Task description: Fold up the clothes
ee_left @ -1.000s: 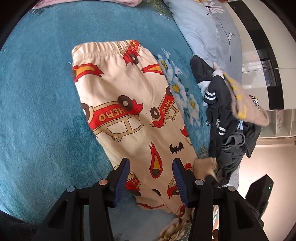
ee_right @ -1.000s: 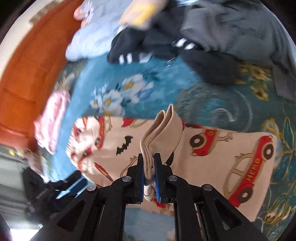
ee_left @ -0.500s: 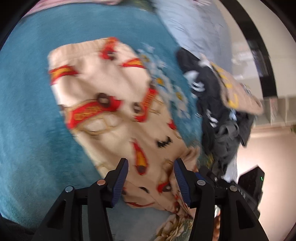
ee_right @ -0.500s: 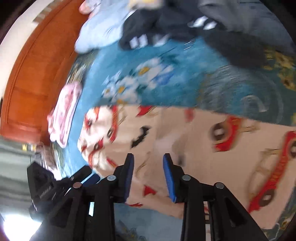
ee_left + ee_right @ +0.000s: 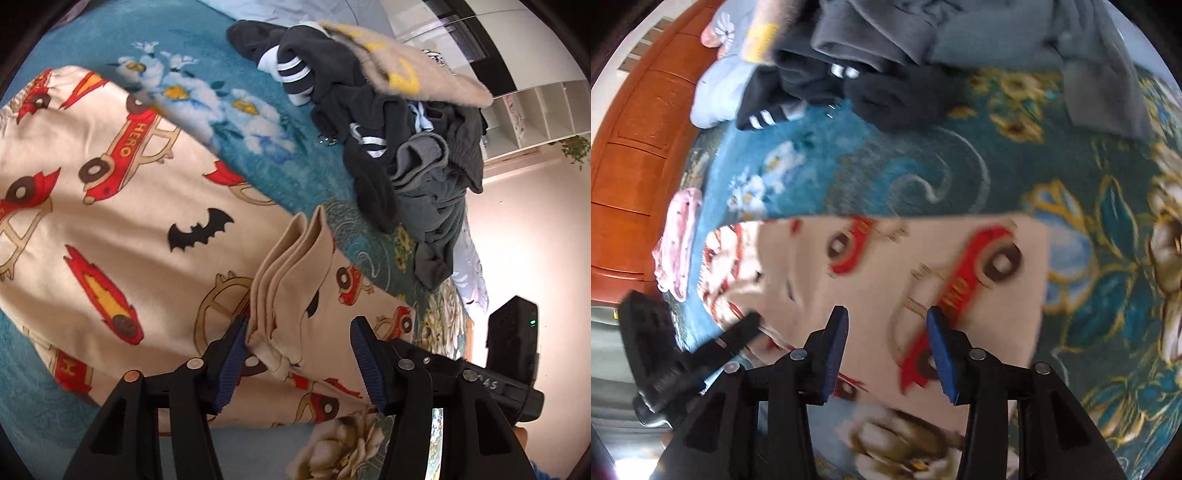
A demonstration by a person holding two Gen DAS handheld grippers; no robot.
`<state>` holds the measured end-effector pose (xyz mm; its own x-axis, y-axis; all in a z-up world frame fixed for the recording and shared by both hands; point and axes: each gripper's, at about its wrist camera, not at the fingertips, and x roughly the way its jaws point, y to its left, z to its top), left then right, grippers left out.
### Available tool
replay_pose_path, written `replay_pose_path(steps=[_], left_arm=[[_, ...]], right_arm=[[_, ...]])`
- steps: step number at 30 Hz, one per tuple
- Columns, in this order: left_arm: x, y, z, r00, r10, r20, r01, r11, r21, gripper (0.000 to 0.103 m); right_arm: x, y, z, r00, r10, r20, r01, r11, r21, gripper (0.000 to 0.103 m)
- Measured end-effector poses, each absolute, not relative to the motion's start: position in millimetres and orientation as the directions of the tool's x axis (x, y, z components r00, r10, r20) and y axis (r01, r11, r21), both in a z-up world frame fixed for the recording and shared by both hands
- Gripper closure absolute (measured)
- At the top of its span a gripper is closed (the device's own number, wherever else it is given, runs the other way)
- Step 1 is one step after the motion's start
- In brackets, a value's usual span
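Observation:
Cream children's trousers [image 5: 110, 206] printed with red cars, flames and a bat lie flat on a blue floral blanket [image 5: 258, 158]. A folded-over cuff [image 5: 291, 280] stands up as a ridge between the fingers of my left gripper [image 5: 299, 354], which is open around it. My right gripper [image 5: 886, 350] is open and empty just above the trousers [image 5: 923, 266]. The other gripper shows at the lower left of the right wrist view [image 5: 683, 354].
A heap of dark and grey clothes [image 5: 399, 140] with a beige garment on top lies beyond the trousers. A folded pink garment [image 5: 677, 243] lies by the orange wooden headboard [image 5: 635, 155]. A pale blue pillow [image 5: 720, 88] is at the back.
My right gripper let go of the cuff, opened, and moved off over the trousers. My left gripper moved right and now straddles the raised cuff.

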<state>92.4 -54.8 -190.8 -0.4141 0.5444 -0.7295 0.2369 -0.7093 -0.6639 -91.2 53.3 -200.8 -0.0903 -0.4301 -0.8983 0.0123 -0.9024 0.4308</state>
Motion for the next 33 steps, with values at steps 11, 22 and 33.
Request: replay_pose_path(steps=[11,22,33], left_arm=[[95.9,-52.2,-180.3,-0.471,0.517,-0.714,0.16,-0.746,-0.646,0.092],[106.6,-104.0,-216.3,-0.449,0.495,-0.744,0.414,-0.623,-0.664,0.091],[118.5,-123.4,-214.4,-0.475,0.471,-0.743,0.485,-0.565,-0.668,0.08]], right_arm=[[-91.0,55.8,-195.1,-0.118,-0.454,-0.883,0.017,-0.89,0.455,0.058],[-88.4,69.4,-204.0,-0.144,-0.4,-0.905,0.012,-0.915,0.402,0.058],[-86.0,92.8,-203.6,-0.189,-0.277,-0.942,-0.045,-0.956,0.29,0.058]])
